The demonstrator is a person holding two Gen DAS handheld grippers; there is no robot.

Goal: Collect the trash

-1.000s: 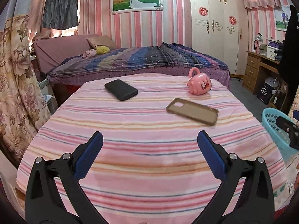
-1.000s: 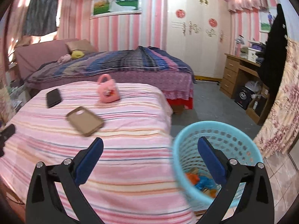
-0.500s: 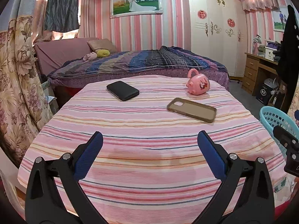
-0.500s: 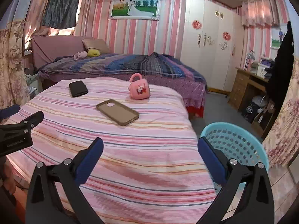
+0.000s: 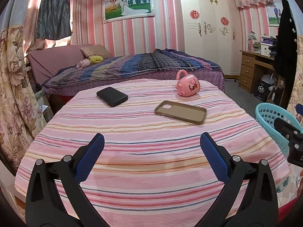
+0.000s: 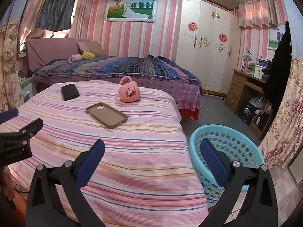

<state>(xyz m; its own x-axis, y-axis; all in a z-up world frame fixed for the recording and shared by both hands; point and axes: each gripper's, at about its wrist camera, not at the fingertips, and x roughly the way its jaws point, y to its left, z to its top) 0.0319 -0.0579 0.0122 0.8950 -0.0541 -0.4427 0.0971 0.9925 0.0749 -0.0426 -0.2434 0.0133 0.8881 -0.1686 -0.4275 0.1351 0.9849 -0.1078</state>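
Three items on striped cloth (image 5: 151, 151): black phone (image 5: 112, 96), brown phone case (image 5: 180, 112), pink mug (image 5: 187, 86); no trash visible there. Colourful scraps in blue basket (image 6: 225, 132); collection seemingly near complete. Left gripper (image 5: 151, 147) and right gripper (image 6: 152, 148): jaws spread wide, nothing held.

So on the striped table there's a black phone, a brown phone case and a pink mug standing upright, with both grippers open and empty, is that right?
Not quite: the pink mug lies tipped on its side, handle up, as the right wrist view shows. The rest holds: the black phone and brown phone case lie flat on the striped table, and the left gripper and right gripper are both open and empty.
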